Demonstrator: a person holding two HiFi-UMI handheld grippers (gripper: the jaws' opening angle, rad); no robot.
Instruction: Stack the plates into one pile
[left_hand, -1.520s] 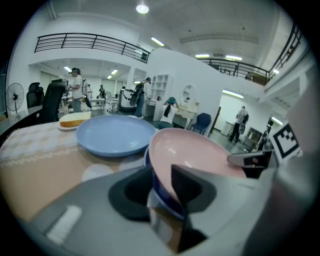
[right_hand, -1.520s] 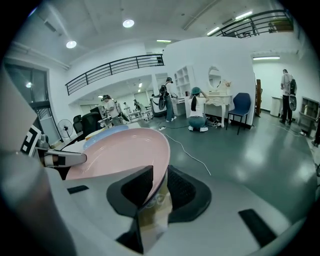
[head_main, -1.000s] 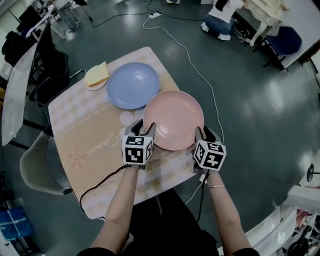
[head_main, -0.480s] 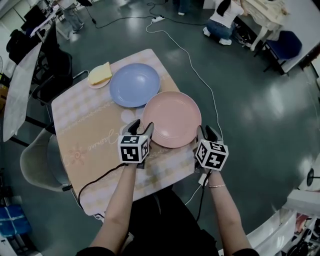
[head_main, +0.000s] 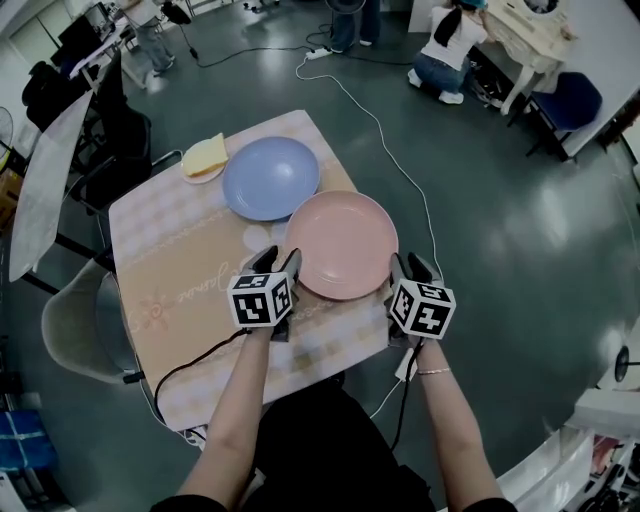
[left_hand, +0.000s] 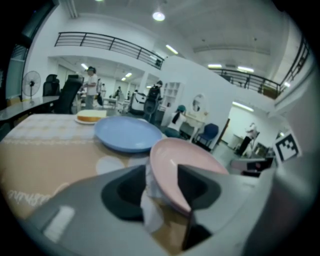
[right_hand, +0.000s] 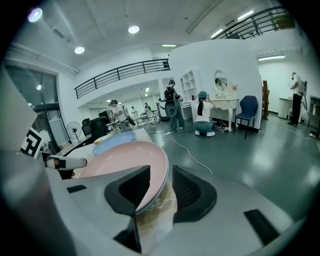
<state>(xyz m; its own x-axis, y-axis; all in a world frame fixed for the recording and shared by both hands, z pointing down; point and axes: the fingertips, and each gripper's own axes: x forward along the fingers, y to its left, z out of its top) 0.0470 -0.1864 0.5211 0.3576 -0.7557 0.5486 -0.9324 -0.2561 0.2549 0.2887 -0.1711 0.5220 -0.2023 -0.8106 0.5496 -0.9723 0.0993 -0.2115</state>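
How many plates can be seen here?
3. The pink plate is nearest, at the table's right edge; the blue plate lies just behind it; a small plate under a yellow slice sits at the far left corner.

Looking along the left tool (left_hand: 161, 172), its two dark jaws have just been closing on the near rim of a tilted pink plate (left_hand: 187, 157). The rim fills the gap between them, with a fold of pale cloth (left_hand: 150, 205) bunched beneath. Just beyond lies a blue plate (left_hand: 127, 135) on the beige patterned surface (left_hand: 45, 150). At the surface's far edge, a yellow slab (left_hand: 91, 116) rests on a small dish.
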